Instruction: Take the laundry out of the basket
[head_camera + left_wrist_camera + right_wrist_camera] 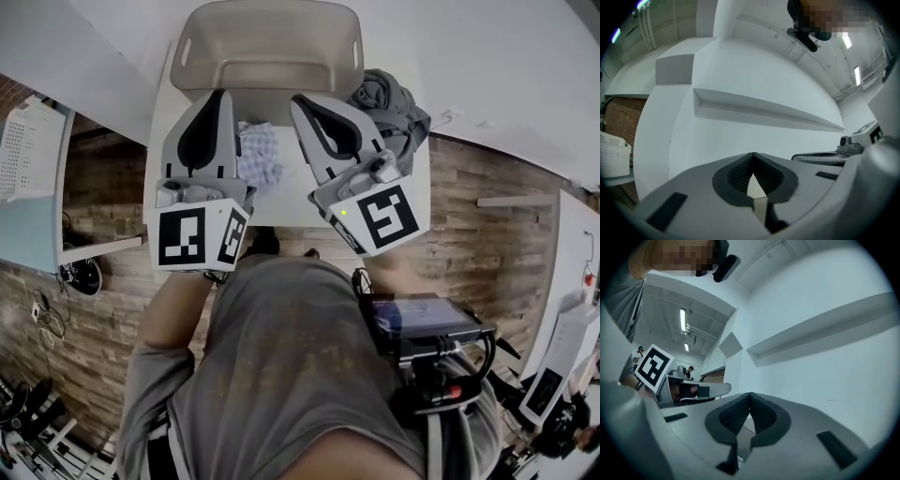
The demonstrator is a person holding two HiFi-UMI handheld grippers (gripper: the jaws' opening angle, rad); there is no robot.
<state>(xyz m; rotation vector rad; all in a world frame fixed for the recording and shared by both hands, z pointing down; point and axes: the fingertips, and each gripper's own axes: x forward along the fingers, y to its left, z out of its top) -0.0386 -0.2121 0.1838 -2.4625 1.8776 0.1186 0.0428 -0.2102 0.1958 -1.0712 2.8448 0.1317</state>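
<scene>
A pale beige plastic basket (pixel 270 42) with rounded corners and a slot handle at each end is set at the far end of a small white table (pixel 291 202). Its walls are smooth and can be seen through a little, and its bare bottom is shown.

A soft, crumpled dark grey cloth (pixel 389 105) is heaped on the table just beside the right end of the basket. A small, wrinkled blue-and-white checked cloth (pixel 260 155) is laid on the table in front of the basket, between the two grippers.

The left gripper (pixel 221 94) (pixel 753 155) is made of hard grey plastic, with black ribbed rubber pads inside. Its jaws are pressed together at the tips, and only the pads are held between them. The right gripper (pixel 298 99) (pixel 750 394) is built the same way, and its jaws are also pressed together on themselves. Each gripper is topped with a white cube marked with black squares. Both are held above the table, side by side, pointing towards the basket.

The table is stood on a floor of brown wooden planks (pixel 103 178). A plain white wall (pixel 754 70) with a long, straight ledge (pixel 764 110) is seen ahead. A loose grey shirt (pixel 281 375) is worn by the person.
</scene>
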